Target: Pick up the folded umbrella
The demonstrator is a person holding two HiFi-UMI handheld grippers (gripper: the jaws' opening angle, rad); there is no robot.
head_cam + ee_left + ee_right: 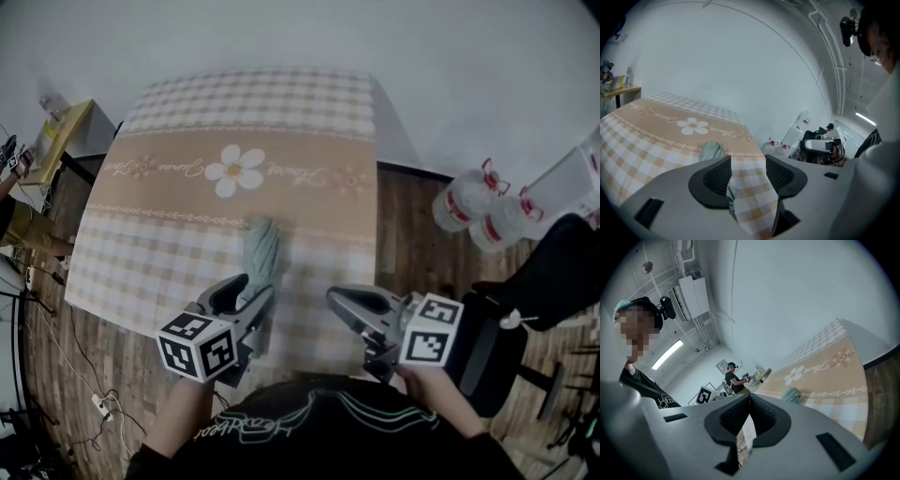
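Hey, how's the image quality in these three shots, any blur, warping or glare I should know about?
Head view: soft, even light, slight blur on the folded umbrella, table edges bowed. Left gripper view: strong fisheye, dark corners, left tongs filling the foreground. Right gripper view: same warping, ceiling strip light glaring, distant room soft.

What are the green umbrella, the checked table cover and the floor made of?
Umbrella: soft matte pale-green fabric, judging by its creases. Tablecloth: printed cloth or vinyl, unclear which; it drapes over the edge. Floor: dark wood-look planks with visible seams.
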